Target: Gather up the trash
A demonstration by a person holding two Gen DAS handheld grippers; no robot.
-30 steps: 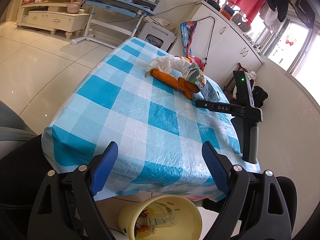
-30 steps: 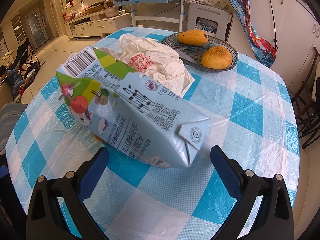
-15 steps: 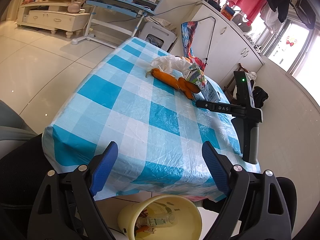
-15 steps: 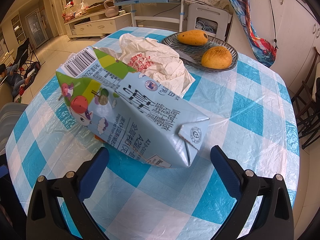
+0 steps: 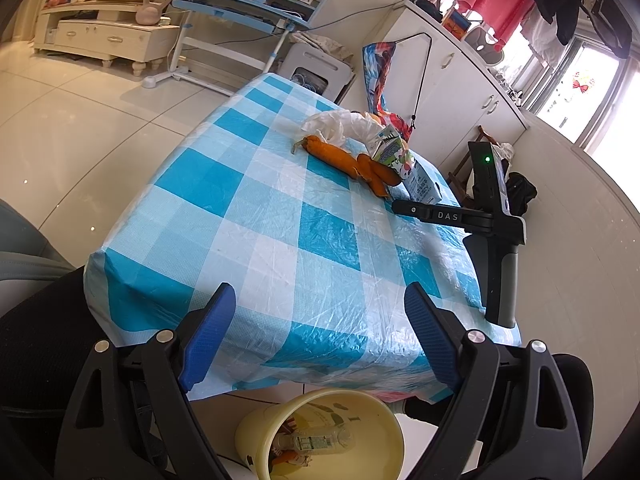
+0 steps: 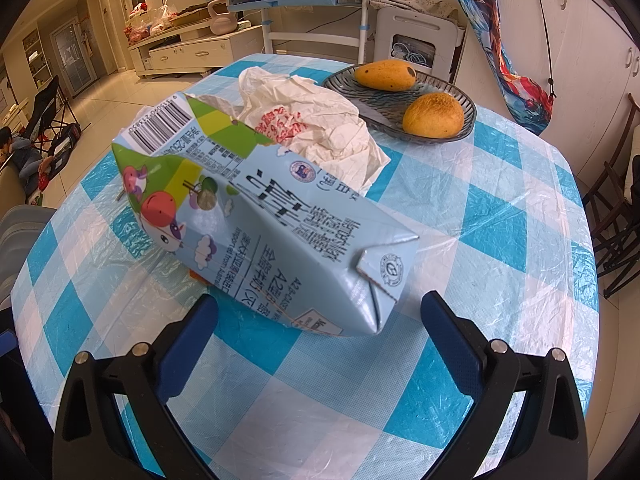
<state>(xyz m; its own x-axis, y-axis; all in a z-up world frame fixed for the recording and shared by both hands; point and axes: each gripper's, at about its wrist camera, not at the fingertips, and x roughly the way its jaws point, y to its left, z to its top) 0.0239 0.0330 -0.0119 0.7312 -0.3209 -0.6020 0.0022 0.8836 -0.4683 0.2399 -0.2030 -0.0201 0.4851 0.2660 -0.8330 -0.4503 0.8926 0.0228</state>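
Bright daylight from the window (blown out), fisheye-bent edges.

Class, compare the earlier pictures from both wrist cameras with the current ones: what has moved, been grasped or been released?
Nothing visibly changed. The left gripper stays open above the yellow bin, and the right gripper stays open just short of the milk carton, which still lies on the checked tablecloth untouched.

Blue-and-white checked tablecloth, pale blue carton, orange carrots, yellow bin.
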